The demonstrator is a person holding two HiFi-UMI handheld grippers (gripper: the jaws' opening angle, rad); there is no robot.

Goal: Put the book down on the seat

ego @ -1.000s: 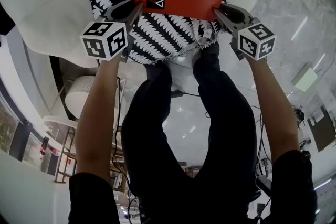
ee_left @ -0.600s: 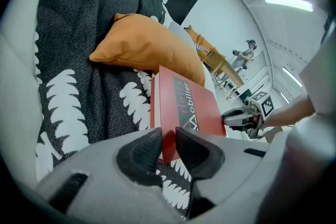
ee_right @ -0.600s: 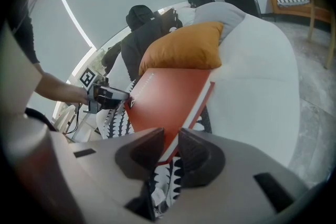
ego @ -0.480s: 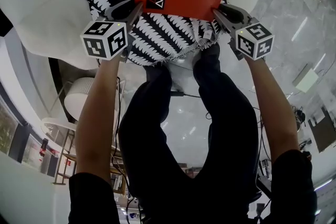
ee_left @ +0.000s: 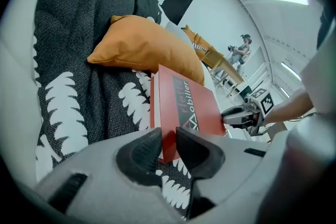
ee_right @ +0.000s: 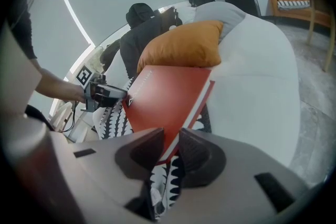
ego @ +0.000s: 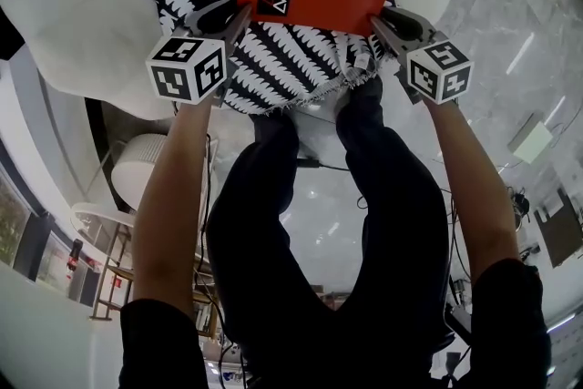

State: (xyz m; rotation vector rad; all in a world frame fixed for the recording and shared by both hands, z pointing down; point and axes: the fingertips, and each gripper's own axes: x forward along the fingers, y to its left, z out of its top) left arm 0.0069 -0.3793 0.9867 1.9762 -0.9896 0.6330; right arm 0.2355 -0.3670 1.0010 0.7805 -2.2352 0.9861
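Left gripper (ee_left: 168,140) first: grey moulded body, dark ribbed pads (ee_left: 140,153) drawn in narrow and clamped on the near corner of the book (ee_left: 185,110). Right gripper (ee_right: 169,144) does the same at the other near corner, its jaws close together on the cover and the white page edge. From the head view, the cubes (ego: 187,68) with black-and-white square markers sit just behind each set of jaws.

The book is thin, flat and rectangular, with a matte orange-red cover and a black band of white lettering. It is held tilted between the two grippers, over the throw (ego: 282,59) on the seat (ego: 82,32). That throw is coarse black weave with white fern-leaf shapes and a ragged fringe along its front edge. Behind the book lies a plump orange cushion (ee_left: 142,44) with pointed corners. The seat is white, rounded and smooth, and the floor (ego: 510,5) beside it is pale, glossy and marbled.

Hard to judge: the book's underside is hidden, so I cannot tell whether it touches the throw. The head view cuts the cushion off at the top, and the lettering is only partly readable
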